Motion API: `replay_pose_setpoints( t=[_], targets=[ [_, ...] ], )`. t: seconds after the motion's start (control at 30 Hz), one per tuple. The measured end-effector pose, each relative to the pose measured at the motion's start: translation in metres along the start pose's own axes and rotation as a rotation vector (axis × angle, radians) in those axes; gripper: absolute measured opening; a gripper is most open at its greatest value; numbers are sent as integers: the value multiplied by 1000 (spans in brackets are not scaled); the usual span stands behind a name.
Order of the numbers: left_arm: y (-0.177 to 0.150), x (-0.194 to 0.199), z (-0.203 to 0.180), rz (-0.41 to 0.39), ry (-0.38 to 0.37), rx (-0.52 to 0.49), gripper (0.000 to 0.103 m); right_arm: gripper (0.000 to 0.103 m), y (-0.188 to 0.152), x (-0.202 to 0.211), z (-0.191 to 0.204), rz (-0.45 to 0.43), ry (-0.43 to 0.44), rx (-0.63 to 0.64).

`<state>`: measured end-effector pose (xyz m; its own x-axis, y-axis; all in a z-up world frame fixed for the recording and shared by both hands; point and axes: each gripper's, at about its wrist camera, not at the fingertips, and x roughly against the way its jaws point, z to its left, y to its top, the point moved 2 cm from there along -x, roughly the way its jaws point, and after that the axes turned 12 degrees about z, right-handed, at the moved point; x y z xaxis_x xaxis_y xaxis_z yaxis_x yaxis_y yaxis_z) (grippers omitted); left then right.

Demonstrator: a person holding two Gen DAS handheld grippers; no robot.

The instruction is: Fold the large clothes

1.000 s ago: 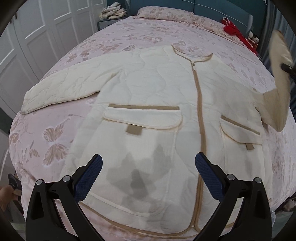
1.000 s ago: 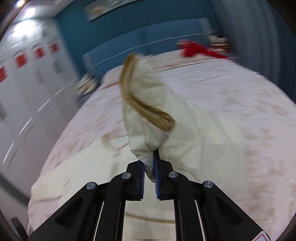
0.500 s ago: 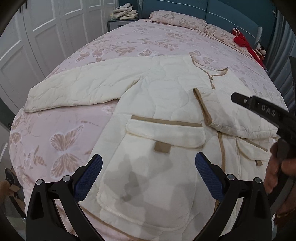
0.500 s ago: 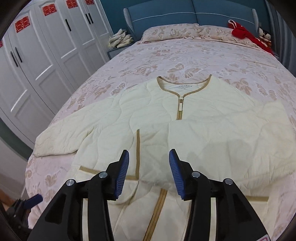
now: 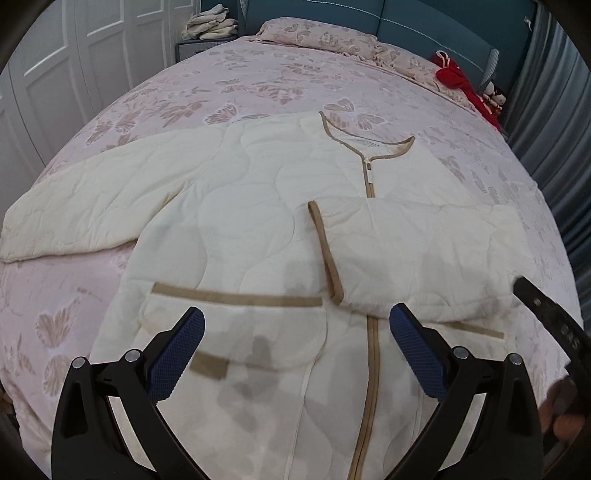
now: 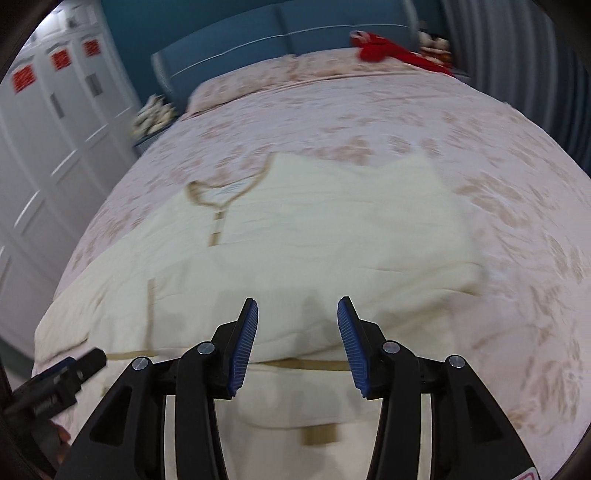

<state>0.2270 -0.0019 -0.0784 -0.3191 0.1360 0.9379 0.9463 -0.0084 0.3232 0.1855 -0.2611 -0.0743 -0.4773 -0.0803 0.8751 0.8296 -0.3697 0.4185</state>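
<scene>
So the bed point(image 5: 155, 110) fills basically everything, pink bedspread with butterflies, and the cream quilted jacket point(image 5: 258, 229) lies flat on it, front up, zipper closed, collar toward the pillows point(image 5: 332, 37). One sleeve point(image 5: 424, 254) is folded across the chest with its tan cuff near the zipper; the other sleeve point(image 5: 92, 210) is stretched straight out to the side on the bedspread.

The left gripper point(image 5: 295, 350) hangs over the lower front of the jacket, jaws spread wide with nothing between them, a flap pocket point(image 5: 236, 332) just under its fingers. The right gripper point(image 6: 297, 343) is released too, jaws about half apart and empty, sitting over the folded sleeve near its lower edge. It isn't touching the fabric as far as I can tell.

The left camera gives the crisp look: the outstretched sleeve, quilting lines, pocket trim, plus a bit of the other tool and a hand point(image 5: 565, 410) at the right edge. The right camera is motion-blurred, but it shows the white wardrobe doors with red stickers point(image 6: 59, 59) and more of the blue headboard point(image 6: 295, 33). Both catch the red thing point(image 5: 461, 81) by the pillows.
</scene>
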Motion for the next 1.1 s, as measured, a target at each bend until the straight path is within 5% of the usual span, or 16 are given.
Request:
replay_pose_setpoints(
  t=[0.27,0.53,0.7,0.8,0.9,1.1],
  targets=[
    [25,-27,-14,3,47,-11,98,45,3,-8,-38,-1,-63,-52],
    [46,-59,-1,92,-68,105,94,45,3,-16,-60,12,-70,-115],
    [50,-77,-2,178,-172,125,59,45,4,-26,-75,31,-53,-164],
    [51,-80,-12,187,-189,79,24,46,7,-30,-81,34,-33,-197],
    [58,-76,-19,156,-172,35,4,46,13,-31,-88,29,-15,-223],
    [91,-42,2,-13,-104,47,1,48,26,-32,-88,12,2,-240]
  ],
)
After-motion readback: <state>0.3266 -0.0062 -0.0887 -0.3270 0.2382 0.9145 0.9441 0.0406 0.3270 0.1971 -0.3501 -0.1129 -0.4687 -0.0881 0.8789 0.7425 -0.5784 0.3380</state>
